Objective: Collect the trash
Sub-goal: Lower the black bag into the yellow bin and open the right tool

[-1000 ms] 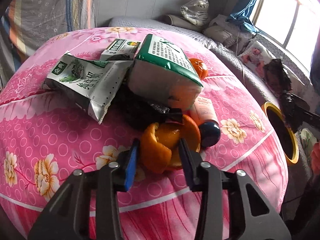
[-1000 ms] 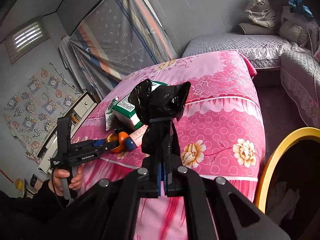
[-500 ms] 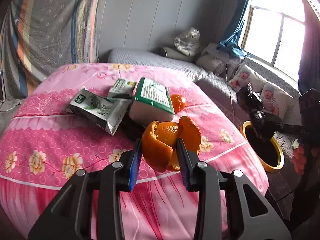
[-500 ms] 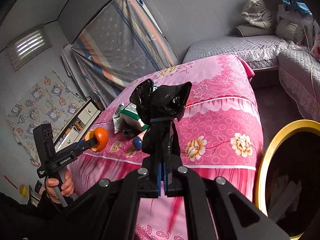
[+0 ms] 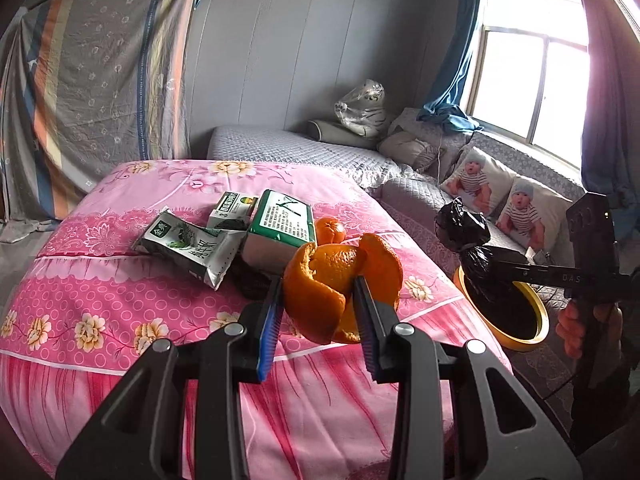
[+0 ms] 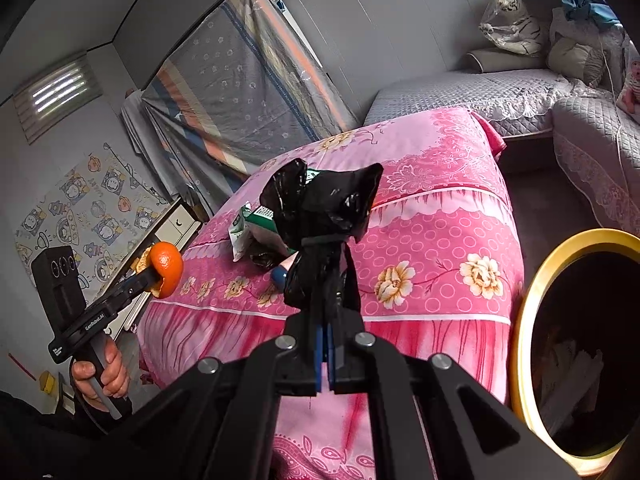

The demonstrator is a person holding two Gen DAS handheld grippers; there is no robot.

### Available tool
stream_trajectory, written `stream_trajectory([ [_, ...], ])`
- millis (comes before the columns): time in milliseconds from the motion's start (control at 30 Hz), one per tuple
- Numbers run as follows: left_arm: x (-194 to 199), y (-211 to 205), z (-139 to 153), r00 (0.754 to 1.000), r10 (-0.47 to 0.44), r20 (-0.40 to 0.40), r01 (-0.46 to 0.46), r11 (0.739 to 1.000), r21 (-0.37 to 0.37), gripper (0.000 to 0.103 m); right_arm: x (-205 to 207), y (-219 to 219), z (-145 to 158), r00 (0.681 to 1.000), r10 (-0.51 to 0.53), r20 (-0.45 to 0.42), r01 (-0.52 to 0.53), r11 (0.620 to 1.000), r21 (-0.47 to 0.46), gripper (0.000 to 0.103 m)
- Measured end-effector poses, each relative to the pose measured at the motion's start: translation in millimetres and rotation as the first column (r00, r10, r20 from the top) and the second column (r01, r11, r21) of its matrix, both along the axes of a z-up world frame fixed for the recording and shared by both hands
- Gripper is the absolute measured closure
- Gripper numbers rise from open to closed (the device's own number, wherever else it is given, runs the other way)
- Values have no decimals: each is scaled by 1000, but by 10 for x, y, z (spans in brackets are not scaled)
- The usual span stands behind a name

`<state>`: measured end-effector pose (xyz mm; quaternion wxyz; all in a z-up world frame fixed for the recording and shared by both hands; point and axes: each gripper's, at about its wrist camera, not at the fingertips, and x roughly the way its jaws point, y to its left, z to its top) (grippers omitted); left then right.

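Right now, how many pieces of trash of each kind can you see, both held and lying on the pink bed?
Orange peel, in left gripper: 1
Black bag, in right gripper: 1
Cartons and packets: 3
Whole orange: 1
Blue-capped tube: 1
Total: 7

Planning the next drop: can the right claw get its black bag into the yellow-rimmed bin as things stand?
Probably yes. The right claw is shut on the black bag, and the yellow-rimmed bin stands open just beside it with nothing across its mouth. The left claw, holding orange peel, is well clear.
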<state>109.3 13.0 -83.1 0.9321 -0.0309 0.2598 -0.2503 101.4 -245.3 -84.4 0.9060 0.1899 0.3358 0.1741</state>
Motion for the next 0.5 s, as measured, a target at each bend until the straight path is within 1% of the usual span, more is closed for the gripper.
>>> stream_trajectory([
  [200,44,-75,-47,999,-28,-27,28,999,-19,70,-10,-178,-52,998,-58,-20,58,998,13,102],
  [333,91,-152,-61,998,-43,-37,42,999,-26,70,-83,-371,-62,991,-131,-23,131,991,13,102],
  [400,112,-193,-56,998,-49,-36,48,998,-26,70,-136,-474,-56,984,-179,-17,179,984,-6,102],
  [467,131,-249,-44,997,-62,-37,61,998,-29,70,-190,-595,-49,967,-253,-12,252,967,-41,102],
  [500,141,-280,-36,997,-68,-36,67,997,-28,70,-209,-661,-55,960,-280,-13,279,959,-43,102],
])
